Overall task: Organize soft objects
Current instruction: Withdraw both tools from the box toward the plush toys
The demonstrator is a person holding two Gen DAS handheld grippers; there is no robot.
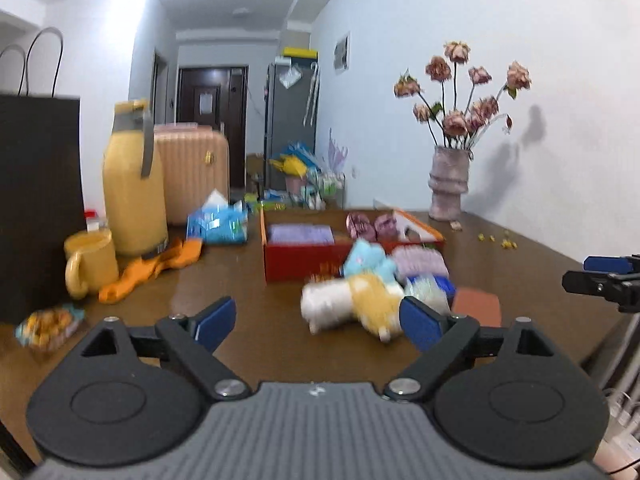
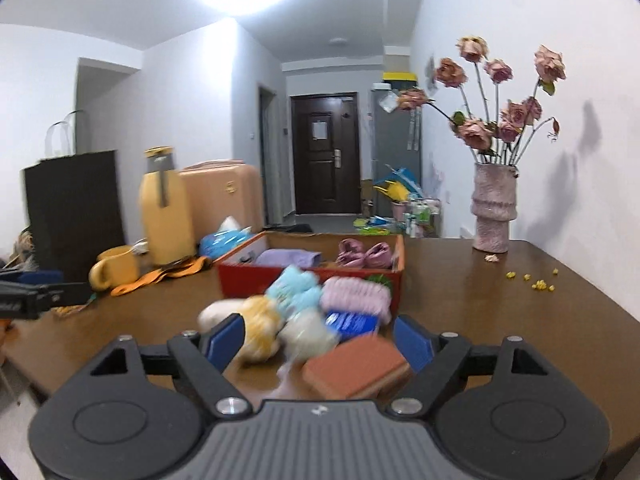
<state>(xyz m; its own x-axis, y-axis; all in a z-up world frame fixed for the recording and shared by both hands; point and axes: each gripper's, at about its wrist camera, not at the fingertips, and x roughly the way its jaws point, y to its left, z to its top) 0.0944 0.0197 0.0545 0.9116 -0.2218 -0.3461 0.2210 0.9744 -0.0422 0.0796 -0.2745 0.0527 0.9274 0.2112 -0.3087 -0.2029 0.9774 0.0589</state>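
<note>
A pile of soft things lies on the brown table in front of a red box [image 1: 298, 260] [image 2: 248, 276]: a white and yellow plush [image 1: 352, 306] [image 2: 256, 326], a light blue plush [image 1: 368, 258] [image 2: 294, 286], a pink knitted piece [image 1: 420, 262] [image 2: 356, 294], a blue packet [image 2: 352, 322] and a terracotta sponge block [image 1: 478, 306] [image 2: 356, 366]. The box holds a folded lilac cloth [image 1: 300, 234] [image 2: 286, 258] and pink slippers [image 1: 370, 226] [image 2: 364, 254]. My left gripper [image 1: 318, 320] is open and empty, just short of the plush. My right gripper [image 2: 320, 334] is open over the pile, with nothing held.
At the left stand a black paper bag [image 1: 38, 200], a yellow thermos [image 1: 134, 184] [image 2: 166, 220], a yellow mug [image 1: 90, 262] [image 2: 116, 268], an orange cloth [image 1: 152, 268] and a blue tissue pack [image 1: 220, 222]. A vase of dried roses [image 1: 448, 184] [image 2: 492, 208] stands by the right wall.
</note>
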